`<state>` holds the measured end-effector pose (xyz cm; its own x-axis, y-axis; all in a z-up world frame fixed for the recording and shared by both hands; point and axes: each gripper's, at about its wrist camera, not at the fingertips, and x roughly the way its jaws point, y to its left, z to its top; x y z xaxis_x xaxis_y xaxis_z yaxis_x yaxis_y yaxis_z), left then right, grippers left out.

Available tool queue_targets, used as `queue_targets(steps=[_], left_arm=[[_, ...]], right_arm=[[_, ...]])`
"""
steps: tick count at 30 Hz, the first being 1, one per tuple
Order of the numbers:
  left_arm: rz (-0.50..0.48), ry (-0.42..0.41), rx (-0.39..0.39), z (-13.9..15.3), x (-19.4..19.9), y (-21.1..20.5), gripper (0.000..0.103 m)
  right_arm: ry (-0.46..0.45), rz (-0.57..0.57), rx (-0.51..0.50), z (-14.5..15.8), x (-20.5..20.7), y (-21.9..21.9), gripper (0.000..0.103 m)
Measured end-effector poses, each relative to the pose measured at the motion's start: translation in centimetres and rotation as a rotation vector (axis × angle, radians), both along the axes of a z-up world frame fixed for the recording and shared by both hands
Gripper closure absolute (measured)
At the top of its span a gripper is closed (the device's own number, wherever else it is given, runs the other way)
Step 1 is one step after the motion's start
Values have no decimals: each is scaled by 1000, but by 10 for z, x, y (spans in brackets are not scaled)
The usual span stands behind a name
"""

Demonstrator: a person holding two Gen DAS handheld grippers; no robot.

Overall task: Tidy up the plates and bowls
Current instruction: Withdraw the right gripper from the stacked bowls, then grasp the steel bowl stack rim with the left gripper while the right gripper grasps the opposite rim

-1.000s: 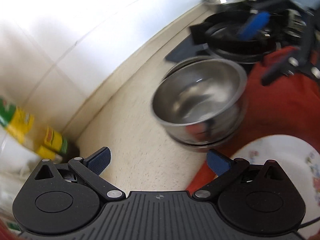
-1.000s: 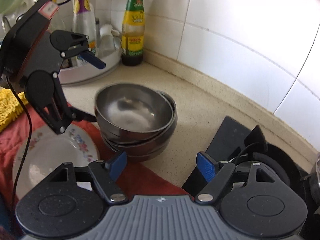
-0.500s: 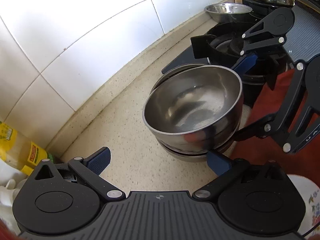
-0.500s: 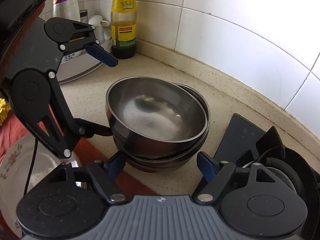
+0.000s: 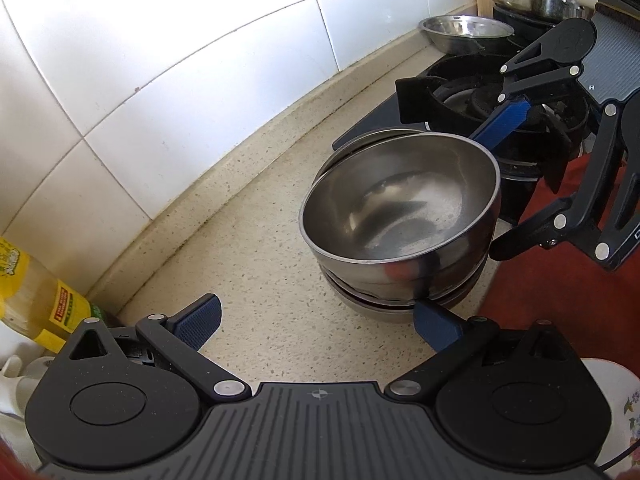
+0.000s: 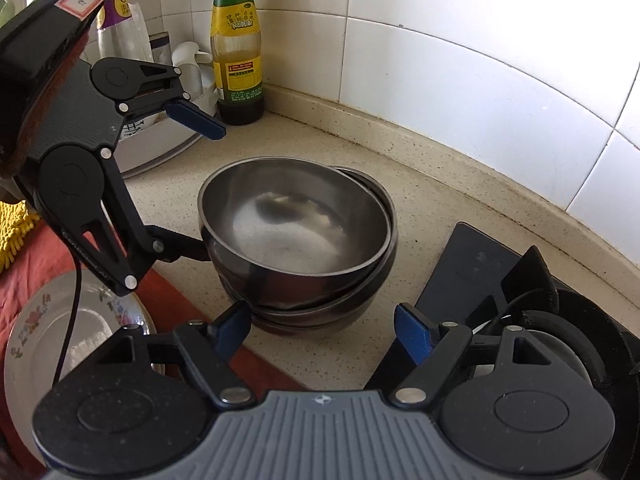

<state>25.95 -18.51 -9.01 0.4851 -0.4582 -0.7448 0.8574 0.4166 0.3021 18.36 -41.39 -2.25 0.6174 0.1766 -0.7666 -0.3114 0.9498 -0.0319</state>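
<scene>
On the speckled beige counter (image 5: pixel 248 272) we see a stack of steel bowls (image 5: pixel 400 216), and the top bowl sits tilted in the ones below, not fully nested. The stack stands between the tiled wall (image 5: pixel 160 60) on the far side and a red cloth (image 6: pixel 36 260) on the near side, with the black gas stove (image 6: pixel 560 320) to its right in the right wrist view.

Our left gripper (image 5: pixel 316 320) has its fingers apart, with nothing between them. Its right finger (image 5: pixel 436 330) is just beside the foot of the stack; whether it touches, we cannot tell. Seen from the right wrist camera, this gripper reaches from the left, one finger above the counter and one close to the side of the top bowl.

Our right gripper (image 6: pixel 320 332) also holds its fingers apart, and the lower part of the stack lies just ahead of them, not clamped.

A flowered plate (image 6: pixel 60 320) lies on the red cloth, near left. A sauce bottle (image 6: pixel 236 40) stands against the wall, far left.
</scene>
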Motion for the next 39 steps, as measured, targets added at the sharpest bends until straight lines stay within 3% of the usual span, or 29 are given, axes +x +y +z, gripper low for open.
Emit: queue_targets(steps=[10, 39], left_arm=[[-66, 55, -62, -5, 7, 0, 0], [-118, 154, -80, -43, 34, -8, 0]], right_arm=[[39, 37, 4, -13, 16, 7, 26], [76, 164, -113, -8, 39, -12, 19]])
